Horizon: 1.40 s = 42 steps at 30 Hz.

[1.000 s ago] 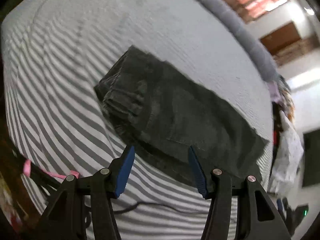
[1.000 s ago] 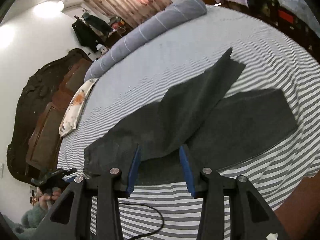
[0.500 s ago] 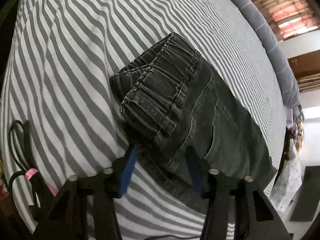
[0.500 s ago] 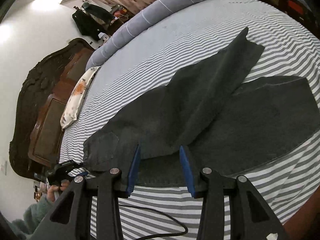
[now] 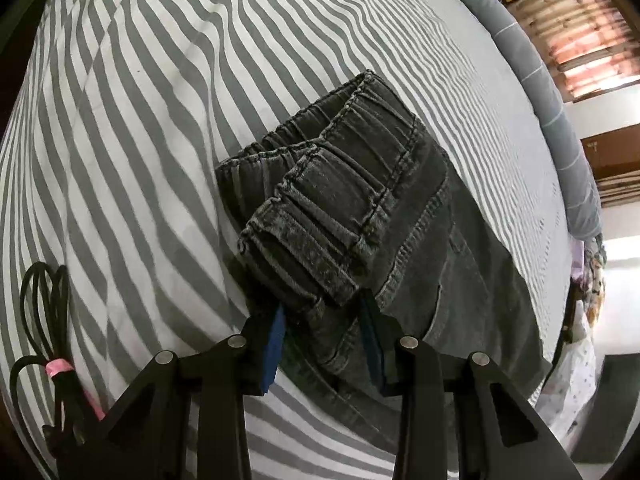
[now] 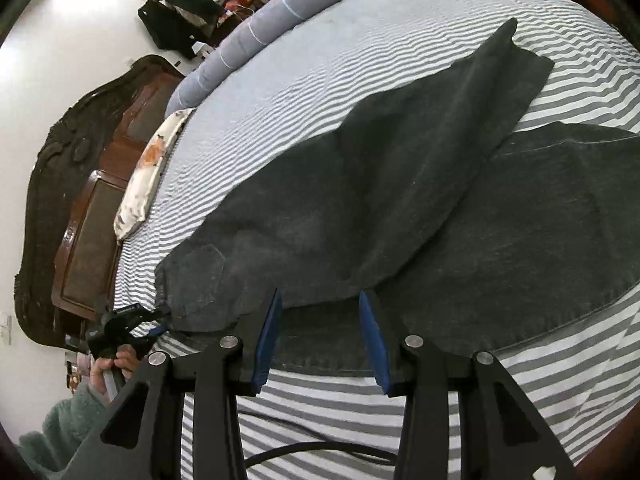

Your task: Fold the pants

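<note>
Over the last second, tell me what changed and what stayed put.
Both grippers dropped toward the pants. The left gripper, its jaws just closing, now straddles the waistband corner. The right gripper came down onto the near edge, its gap unchanged. The pants lie as before on the striped sheet, one leg crossed over the other.

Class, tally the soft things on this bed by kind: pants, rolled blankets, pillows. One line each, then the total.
Dark pants: 1
Grey rolled blanket: 1
Floral pillow: 1
Total: 3
</note>
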Tool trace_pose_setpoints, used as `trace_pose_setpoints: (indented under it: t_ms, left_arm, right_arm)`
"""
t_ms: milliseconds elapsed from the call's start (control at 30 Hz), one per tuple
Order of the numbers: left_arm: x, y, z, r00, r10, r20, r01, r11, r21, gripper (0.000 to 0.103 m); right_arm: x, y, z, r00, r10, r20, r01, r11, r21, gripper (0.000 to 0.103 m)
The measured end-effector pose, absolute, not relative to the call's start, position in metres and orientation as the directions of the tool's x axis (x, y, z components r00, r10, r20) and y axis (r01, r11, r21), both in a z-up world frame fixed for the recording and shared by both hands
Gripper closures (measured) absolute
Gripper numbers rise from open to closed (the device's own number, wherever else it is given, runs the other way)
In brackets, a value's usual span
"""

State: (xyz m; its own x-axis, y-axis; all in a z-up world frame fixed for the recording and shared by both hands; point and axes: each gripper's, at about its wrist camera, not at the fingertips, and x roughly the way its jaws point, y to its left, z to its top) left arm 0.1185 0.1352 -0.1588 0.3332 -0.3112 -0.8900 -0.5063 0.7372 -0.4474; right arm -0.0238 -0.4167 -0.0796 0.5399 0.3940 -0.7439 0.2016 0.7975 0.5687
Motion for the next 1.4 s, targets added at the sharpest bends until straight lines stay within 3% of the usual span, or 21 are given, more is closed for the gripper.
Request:
trace_pose_setpoints:
  t_ms: [233, 633, 1200, 1233, 1267, 1300, 1400]
  left_arm:
    - [0.117, 0.130, -0.148, 0.402, -0.275, -0.873, -0.466, 0.760, -0.454, 0.081]
    - [0.122, 0.146, -0.111, 0.535, -0.344, -0.772, -0.408, 0.695, -0.592, 0.083]
    - [0.129, 0.144, -0.127, 0.481, -0.284, -0.829, -0.453, 0.729, -0.513, 0.083]
    - [0.131, 0.143, -0.128, 0.478, -0.281, -0.832, -0.454, 0.732, -0.508, 0.083]
    - [0.132, 0.143, -0.129, 0.473, -0.276, -0.837, -0.456, 0.736, -0.501, 0.083]
    - [0.132, 0.142, -0.129, 0.470, -0.273, -0.839, -0.456, 0.739, -0.496, 0.083]
    - [0.135, 0.140, -0.130, 0.462, -0.258, -0.849, -0.451, 0.755, -0.475, 0.083]
  right_arm:
    - [-0.001, -0.429, -0.104, 0.511, 0.322, -0.797, 0.281, 0.814, 0.509, 0.064]
    - [0.011, -0.496, -0.135, 0.586, 0.222, -0.779, 0.488, 0.671, 0.559, 0.064]
    - [0.072, -0.600, -0.166, 0.634, 0.093, -0.768, 0.611, 0.549, 0.571, 0.072]
    - [0.076, -0.603, -0.166, 0.633, 0.090, -0.769, 0.611, 0.551, 0.568, 0.074]
    - [0.079, -0.606, -0.165, 0.632, 0.088, -0.770, 0.611, 0.555, 0.565, 0.083]
    - [0.081, -0.607, -0.164, 0.623, 0.084, -0.778, 0.616, 0.560, 0.554, 0.099]
    - [0.081, -0.605, -0.155, 0.625, 0.069, -0.778, 0.617, 0.566, 0.546, 0.099]
